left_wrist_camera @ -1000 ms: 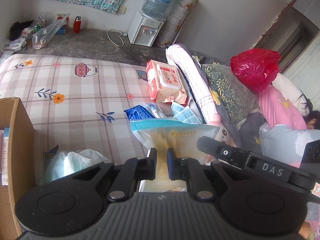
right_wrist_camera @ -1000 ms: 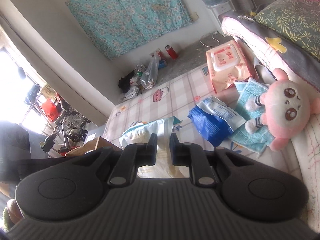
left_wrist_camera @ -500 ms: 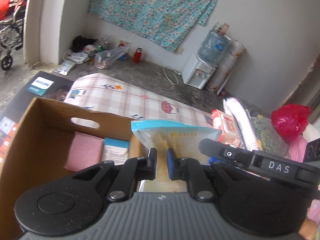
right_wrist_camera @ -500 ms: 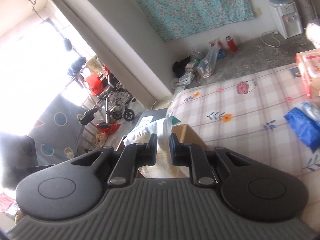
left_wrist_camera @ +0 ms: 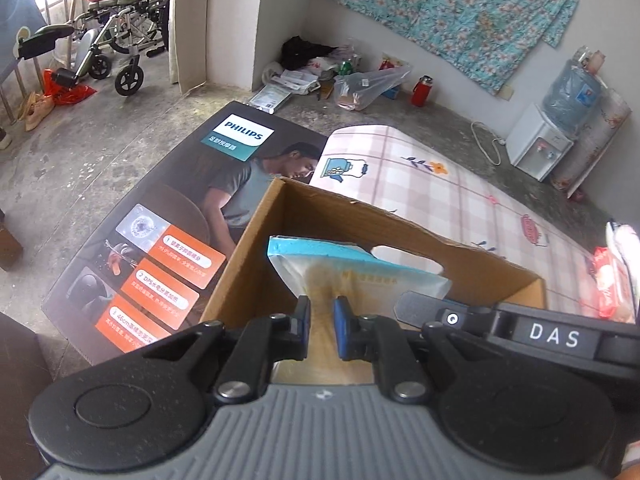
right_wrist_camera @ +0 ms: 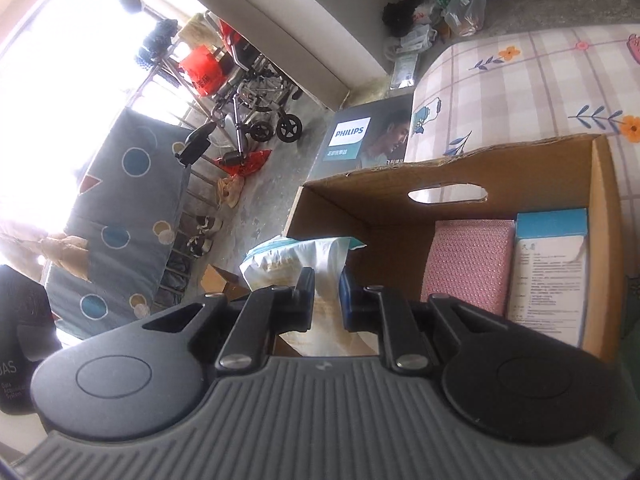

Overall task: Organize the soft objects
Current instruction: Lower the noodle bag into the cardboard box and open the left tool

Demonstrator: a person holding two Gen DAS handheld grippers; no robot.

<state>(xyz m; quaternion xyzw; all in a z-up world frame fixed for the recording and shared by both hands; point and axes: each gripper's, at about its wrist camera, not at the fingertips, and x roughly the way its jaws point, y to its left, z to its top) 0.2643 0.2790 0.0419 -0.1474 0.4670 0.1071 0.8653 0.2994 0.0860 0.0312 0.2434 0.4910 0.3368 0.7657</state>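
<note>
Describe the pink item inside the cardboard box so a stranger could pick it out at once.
Find the open cardboard box standing on the checked bedsheet. Inside, against its right side, two flat packs stand side by side. The pink pack is the left one, covered in a fine dotted texture, unlike the blue-and-white printed pack beside it.

Cardboard box (right_wrist_camera: 452, 168) on the bed (right_wrist_camera: 540, 92), near its left edge. Inside, against the right wall: a flat pack (right_wrist_camera: 550, 276), with a textured pad (right_wrist_camera: 468, 264) to its left. A soft packet (left_wrist_camera: 352, 272) hangs over the box's left part. Printed carton (left_wrist_camera: 168, 232) on the floor, left of the box; wheelchair (left_wrist_camera: 116, 36) far left.
</note>
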